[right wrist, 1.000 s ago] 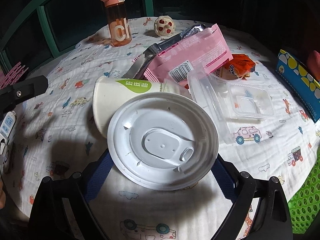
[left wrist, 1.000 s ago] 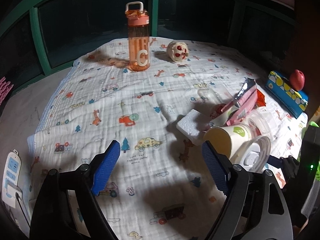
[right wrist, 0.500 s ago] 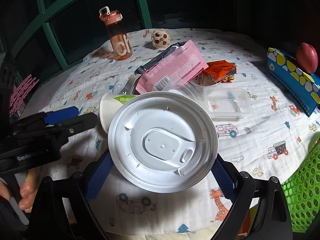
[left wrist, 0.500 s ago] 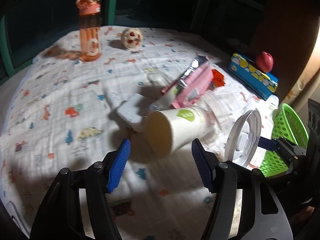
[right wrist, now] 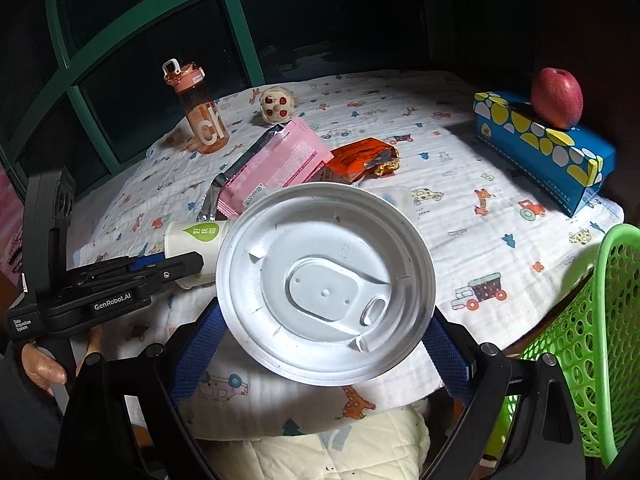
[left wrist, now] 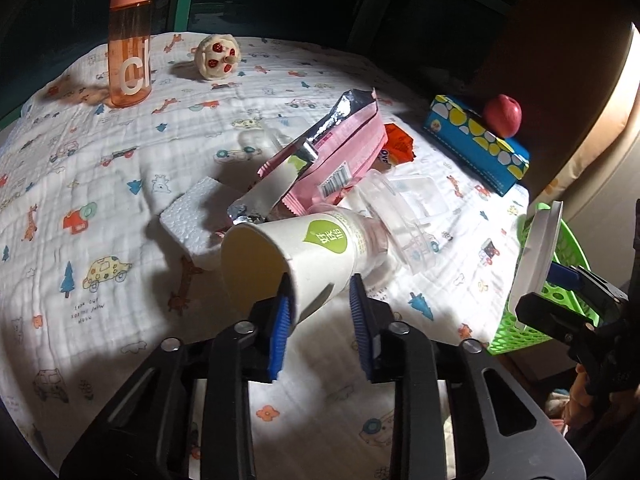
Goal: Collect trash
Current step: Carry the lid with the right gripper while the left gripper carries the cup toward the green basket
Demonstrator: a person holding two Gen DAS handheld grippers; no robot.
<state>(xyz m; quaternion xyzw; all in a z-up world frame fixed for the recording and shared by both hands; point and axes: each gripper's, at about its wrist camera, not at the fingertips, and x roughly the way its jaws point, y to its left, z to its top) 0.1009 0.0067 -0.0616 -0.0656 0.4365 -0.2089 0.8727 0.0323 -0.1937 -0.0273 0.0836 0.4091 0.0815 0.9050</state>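
A white paper cup [left wrist: 296, 256] with a green logo lies on its side on the printed cloth. My left gripper [left wrist: 320, 312] has closed on its rim wall, one blue pad inside the mouth and one outside; the cup also shows in the right wrist view [right wrist: 192, 240]. My right gripper [right wrist: 320, 336] is shut on a white plastic lid [right wrist: 324, 300], held up near the green basket [right wrist: 592, 344]. The lid shows edge-on in the left wrist view [left wrist: 538, 256]. A pink wrapper [left wrist: 340, 152], an orange wrapper [right wrist: 366, 158], a clear plastic tray [left wrist: 408, 208] and a foam block [left wrist: 192, 216] lie beside the cup.
An orange water bottle [left wrist: 130, 40] and a small plush toy [left wrist: 218, 58] stand at the back. A blue dotted box [right wrist: 544, 148] with a red apple [right wrist: 556, 98] on it sits at the right. The green basket [left wrist: 560, 288] hangs off the table's right edge.
My left gripper moved in and closed its pads on the cup's rim. My right gripper carried the lid right, away from the cup and toward the green basket.
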